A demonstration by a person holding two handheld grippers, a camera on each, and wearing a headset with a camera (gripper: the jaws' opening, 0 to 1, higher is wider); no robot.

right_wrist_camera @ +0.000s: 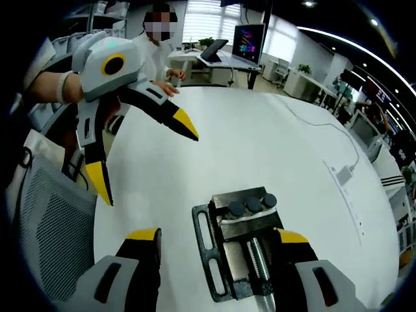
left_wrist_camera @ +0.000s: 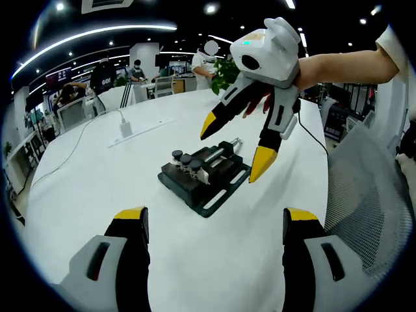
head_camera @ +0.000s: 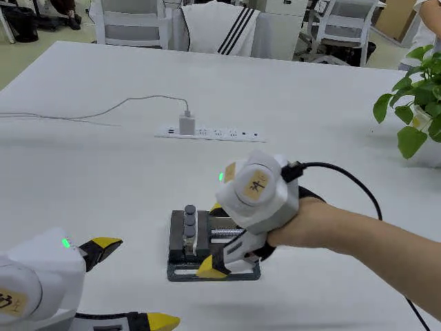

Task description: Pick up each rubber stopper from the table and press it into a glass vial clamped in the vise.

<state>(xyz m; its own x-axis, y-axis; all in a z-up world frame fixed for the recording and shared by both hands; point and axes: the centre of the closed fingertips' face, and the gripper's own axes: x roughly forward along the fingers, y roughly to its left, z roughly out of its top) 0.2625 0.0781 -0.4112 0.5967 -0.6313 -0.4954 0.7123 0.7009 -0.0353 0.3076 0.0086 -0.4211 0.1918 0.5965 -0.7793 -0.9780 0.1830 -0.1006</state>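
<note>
Head view, white table (head_camera: 103, 179), office chairs (head_camera: 127, 21)

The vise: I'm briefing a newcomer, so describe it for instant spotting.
On the white table, look by the right gripper. The small black metal vise sits there; unlike the white power strip behind it, it is dark and clamps three grey-stoppered glass vials.
</note>
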